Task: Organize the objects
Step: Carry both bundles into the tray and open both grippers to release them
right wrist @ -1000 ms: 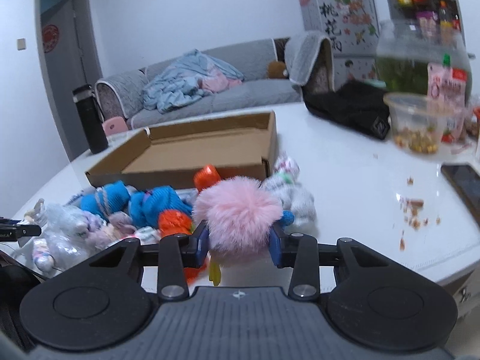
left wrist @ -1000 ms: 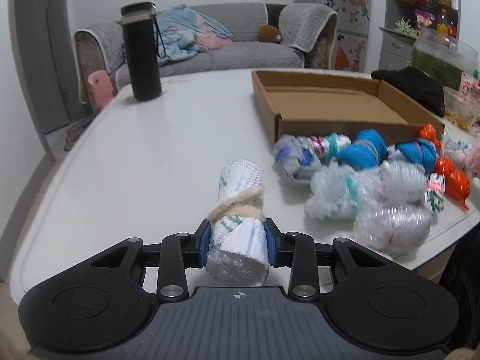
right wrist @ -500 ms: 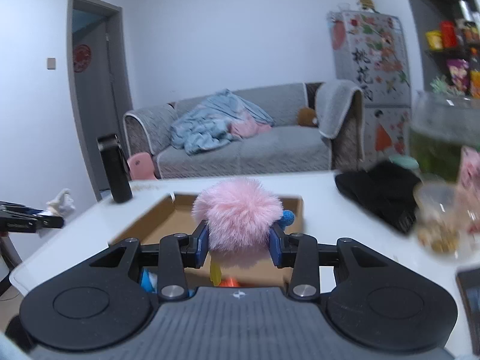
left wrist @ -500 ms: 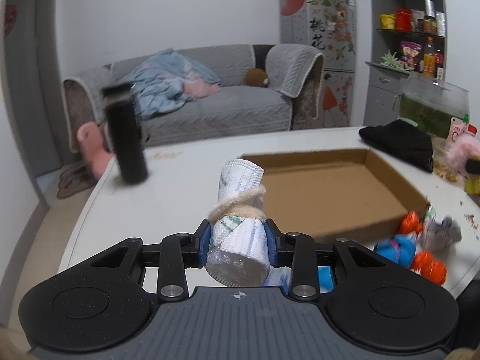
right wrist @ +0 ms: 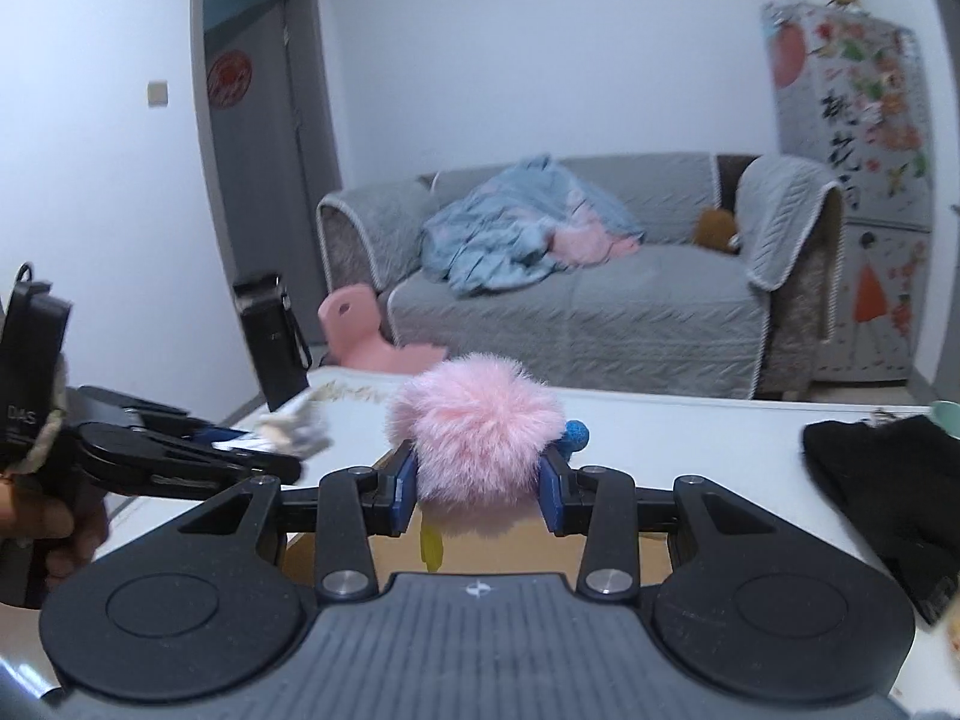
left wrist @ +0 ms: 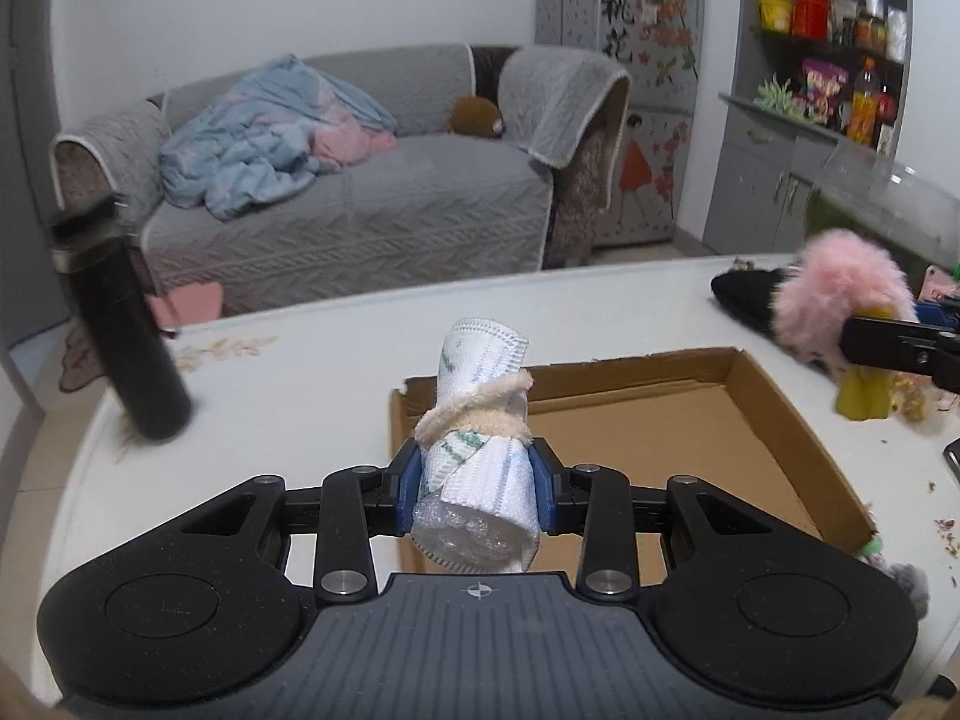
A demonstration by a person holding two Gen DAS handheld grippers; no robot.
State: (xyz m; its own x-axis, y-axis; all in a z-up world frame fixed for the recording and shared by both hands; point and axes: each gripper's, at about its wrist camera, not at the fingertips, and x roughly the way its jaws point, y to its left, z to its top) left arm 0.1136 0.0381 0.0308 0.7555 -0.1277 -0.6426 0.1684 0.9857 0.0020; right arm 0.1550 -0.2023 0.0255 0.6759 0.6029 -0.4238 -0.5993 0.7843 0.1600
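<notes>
Left gripper (left wrist: 477,489) jaws clamp towel roll (left wrist: 477,432); right gripper (right wrist: 478,495) jaws clamp pink pompom (right wrist: 477,447).

Two grippers, one cardboard box on a white table

The frames showed one rolled white cloth bundle (left wrist: 477,456), one pink pompom (right wrist: 477,450), one cardboard box (left wrist: 690,438), one black flask (left wrist: 129,342), one black garment (right wrist: 888,480) and one grey sofa (left wrist: 360,204).

The cardboard tray (right wrist: 480,552) is almost wholly hidden behind the right gripper (right wrist: 478,495) and its pink pompom (right wrist: 474,456), while left of that tray the black flask (left wrist: 117,324) is motion-blurred and its base is hidden in the right wrist view
</notes>
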